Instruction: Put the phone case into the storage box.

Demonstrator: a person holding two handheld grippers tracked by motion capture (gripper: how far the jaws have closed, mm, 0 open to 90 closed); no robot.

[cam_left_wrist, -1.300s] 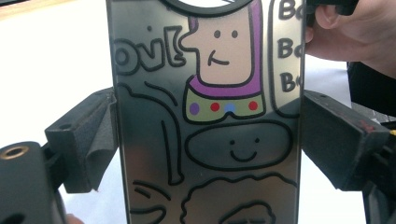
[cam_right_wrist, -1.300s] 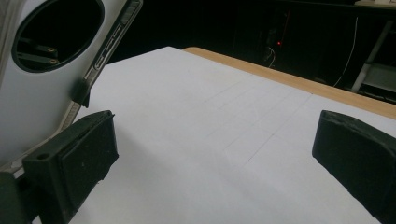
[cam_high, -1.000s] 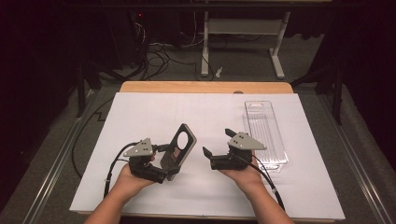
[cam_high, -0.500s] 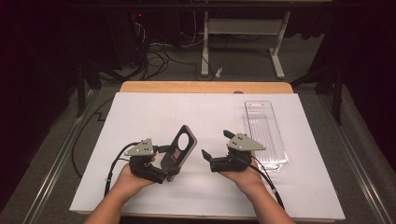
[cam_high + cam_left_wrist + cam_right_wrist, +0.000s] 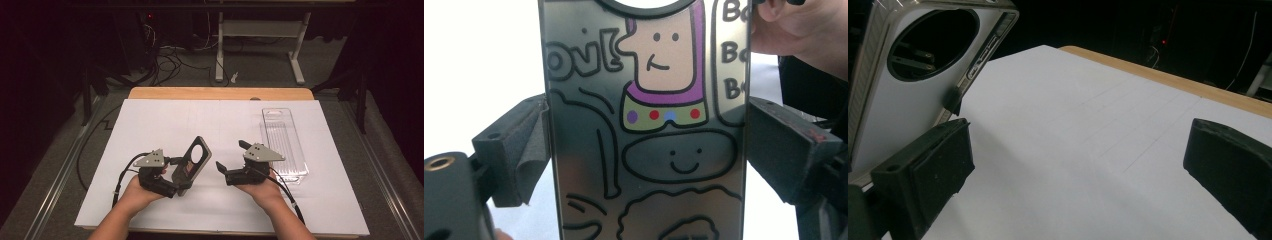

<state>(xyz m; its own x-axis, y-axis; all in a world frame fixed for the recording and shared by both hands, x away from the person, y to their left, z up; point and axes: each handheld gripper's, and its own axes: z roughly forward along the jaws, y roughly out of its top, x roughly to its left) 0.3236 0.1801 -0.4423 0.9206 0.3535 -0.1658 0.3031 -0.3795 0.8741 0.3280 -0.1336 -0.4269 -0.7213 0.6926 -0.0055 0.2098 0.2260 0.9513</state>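
A phone case (image 5: 192, 162) with cartoon drawings is clamped by its long edges between the fingers of the left gripper (image 5: 176, 176), tilted up off the white surface (image 5: 220, 125). The fingers of the right gripper (image 5: 231, 160) are spread wide with nothing between them, just beside the case and pointed toward it; in the right gripper view the case (image 5: 913, 85) is seen beyond its left finger. A clear plastic tray (image 5: 285, 145) lies flat behind the right gripper. A wooden edge (image 5: 220, 93) is seen past the white sheet, and beyond it a dark floor with cables (image 5: 165, 55) and a grey stand (image 5: 257, 35).
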